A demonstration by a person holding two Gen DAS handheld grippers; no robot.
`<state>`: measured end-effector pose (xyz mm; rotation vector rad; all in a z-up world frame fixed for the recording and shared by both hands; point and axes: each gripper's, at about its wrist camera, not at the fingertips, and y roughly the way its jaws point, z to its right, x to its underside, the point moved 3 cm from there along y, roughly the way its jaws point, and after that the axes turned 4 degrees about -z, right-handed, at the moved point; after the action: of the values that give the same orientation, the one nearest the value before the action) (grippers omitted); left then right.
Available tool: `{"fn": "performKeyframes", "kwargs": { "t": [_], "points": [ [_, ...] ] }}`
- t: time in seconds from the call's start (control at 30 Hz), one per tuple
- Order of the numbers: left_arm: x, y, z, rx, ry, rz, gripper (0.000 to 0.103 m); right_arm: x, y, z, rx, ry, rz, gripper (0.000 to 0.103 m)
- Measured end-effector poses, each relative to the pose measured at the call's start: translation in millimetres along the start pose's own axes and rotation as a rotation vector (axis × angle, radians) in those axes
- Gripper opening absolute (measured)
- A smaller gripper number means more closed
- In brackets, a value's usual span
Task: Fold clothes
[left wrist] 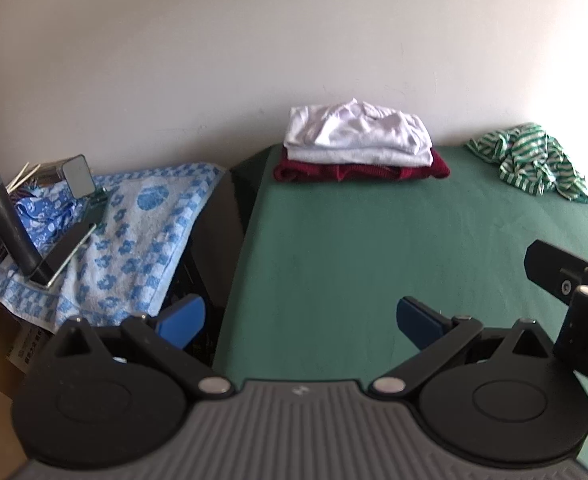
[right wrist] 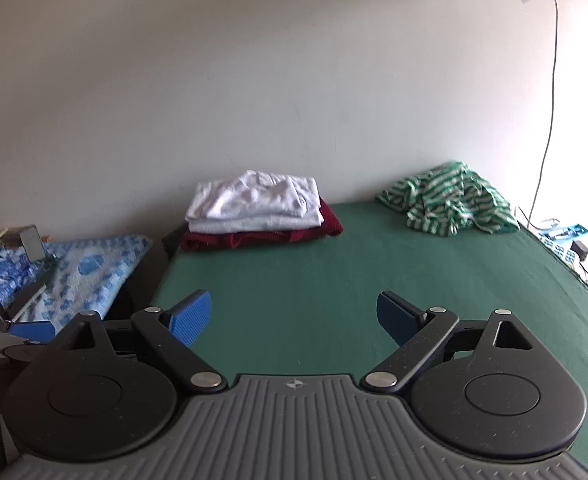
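Over the near edge of the green table [right wrist: 294, 280], both tools: raised above the cloth, touching nothing.
Left gripper [left wrist: 300, 320]: blue pads spread wide, nothing between them, bare green surface showing in the gap.
Right gripper [right wrist: 294, 316]: likewise spread wide and empty, ribbed blue pads [right wrist: 189, 316] well apart over the tabletop.
Right gripper seen from the left wrist view: only a black part at the right edge, well short of any garment.
Folded stack [left wrist: 360, 144]: at the far side of the table against the wall, left of centre.
Stack count: two pale folded pieces on top, the white shirt [right wrist: 253, 196] uppermost, over one dark red garment [right wrist: 253, 238] at the bottom; three layers as far as can be told.
Unfolded clothing: one green-and-white striped garment [right wrist: 450, 200], crumpled in a heap at the far right corner of the table, well apart from the stack.
Left of the table: one blue floral towel [left wrist: 133, 236] draped over a lower surface, with a dark grey cylinder [left wrist: 7, 224] leaning on it and a small grey box [left wrist: 78, 176] behind.
Grippers counted: two, four blue pads in all.
Right wall: one thin cable [right wrist: 550, 100] hanging down beside the bright window edge.
Writing: a small logo mark at the centre of each gripper body, too small to read; print on a carton at lower left of the left wrist view, blurred and unreadable.
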<state>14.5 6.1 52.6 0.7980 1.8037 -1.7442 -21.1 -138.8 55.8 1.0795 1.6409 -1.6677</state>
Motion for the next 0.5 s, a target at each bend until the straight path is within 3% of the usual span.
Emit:
{"fn": "performKeyframes", "kwargs": {
  "t": [0.23,0.5],
  "points": [
    [5.4,16.1,13.1,0.043,-0.012,-0.061,0.102,11.6,6.0,19.4,0.042,0.019,-0.064,0.092],
    [1.8,20.6,30.9,-0.012,-0.009,-0.065,0.102,13.8,17.5,34.7,-0.009,0.020,-0.091,0.092]
  ]
}}
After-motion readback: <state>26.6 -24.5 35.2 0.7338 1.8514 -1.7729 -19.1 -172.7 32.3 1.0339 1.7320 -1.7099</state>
